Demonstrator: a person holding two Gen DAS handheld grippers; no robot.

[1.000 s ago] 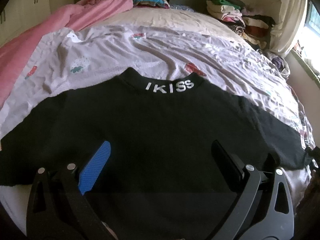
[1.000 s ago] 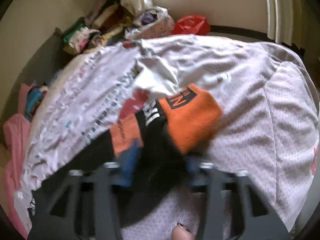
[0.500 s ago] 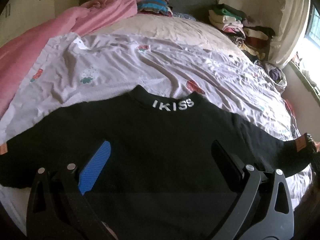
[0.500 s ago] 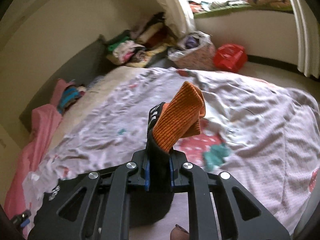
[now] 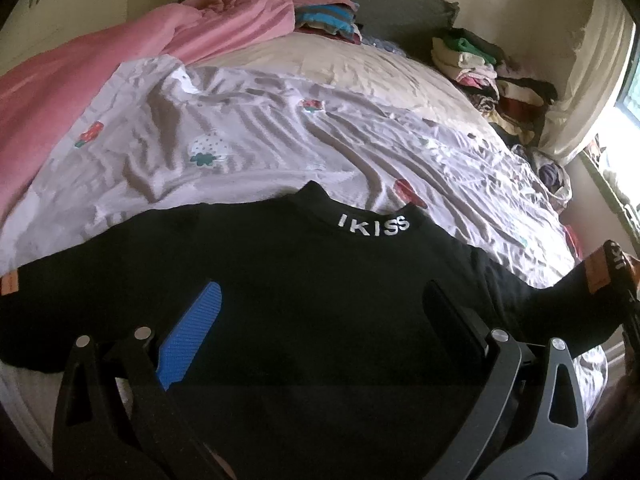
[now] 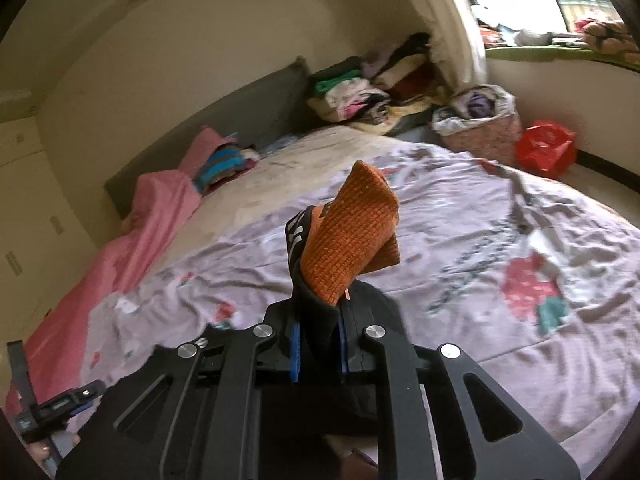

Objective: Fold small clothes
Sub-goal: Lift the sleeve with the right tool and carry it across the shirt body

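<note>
A black sweater [image 5: 304, 292] with white "IKISS" lettering on the collar lies spread on the strawberry-print sheet [image 5: 256, 148]. My left gripper [image 5: 320, 304] is open above its body, holding nothing. My right gripper [image 6: 318, 332] is shut on the sweater's right sleeve [image 6: 320, 312] and holds it lifted; the orange cuff [image 6: 352, 240] sticks up past the fingers. In the left wrist view that sleeve [image 5: 576, 300] stretches to the far right edge. The left sleeve end [image 5: 12, 280] lies flat at the left.
A pink blanket [image 5: 120, 60] is bunched at the back left. Folded clothes piles [image 5: 488, 68] stand at the back right by the curtain. A basket [image 6: 480, 128] and red bag [image 6: 546, 148] sit beyond the bed. The mattress edge [image 5: 24, 412] is near left.
My right gripper has lifted the orange-cuffed sleeve off the bed and raised it, pulling it out to the right. My left gripper has drawn back a little and stays open.
</note>
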